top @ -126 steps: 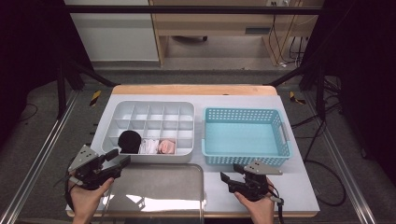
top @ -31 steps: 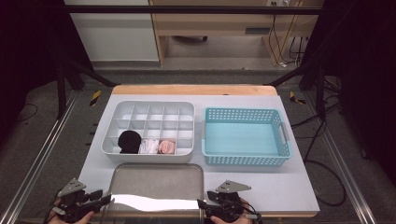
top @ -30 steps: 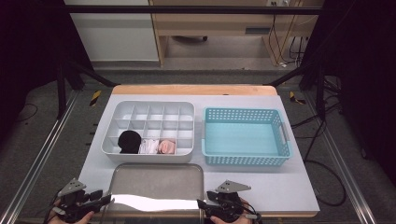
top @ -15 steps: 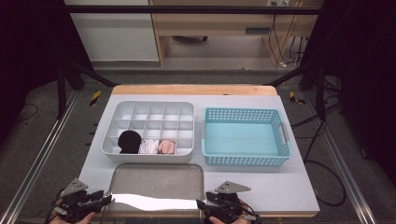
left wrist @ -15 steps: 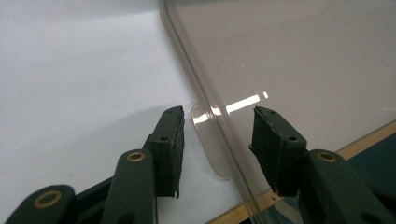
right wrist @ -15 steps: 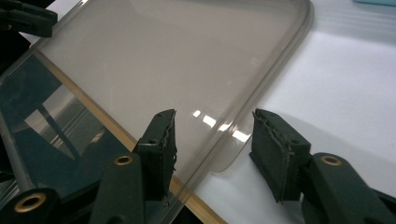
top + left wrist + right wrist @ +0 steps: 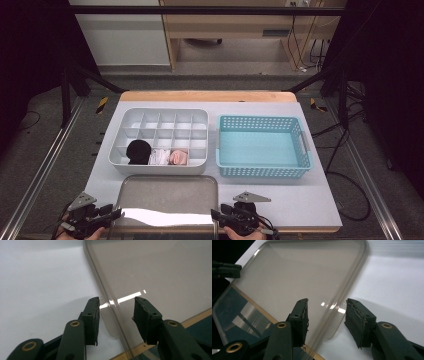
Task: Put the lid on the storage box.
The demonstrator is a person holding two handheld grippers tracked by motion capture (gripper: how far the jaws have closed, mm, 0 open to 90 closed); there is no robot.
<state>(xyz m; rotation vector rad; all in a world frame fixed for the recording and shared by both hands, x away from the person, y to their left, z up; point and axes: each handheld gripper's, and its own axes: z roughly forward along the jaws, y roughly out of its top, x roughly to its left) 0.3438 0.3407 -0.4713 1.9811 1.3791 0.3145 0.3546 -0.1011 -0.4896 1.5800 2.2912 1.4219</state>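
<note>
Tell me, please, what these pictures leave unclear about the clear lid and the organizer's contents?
- High view: the clear lid has its near edge cut off by the frame's bottom, and glare hides its surface.
- High view: the black, white and pink bundles in the divided organizer are too small to identify.
- Left gripper and right gripper views: jaws straddle the lid's rim; contact cannot be told.

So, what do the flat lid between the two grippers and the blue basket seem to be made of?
The lid looks like clear, smoke-tinted glossy plastic: the table shows through it, and it carries a bright glare. The basket looks like matte moulded plastic, with perforated walls.
</note>
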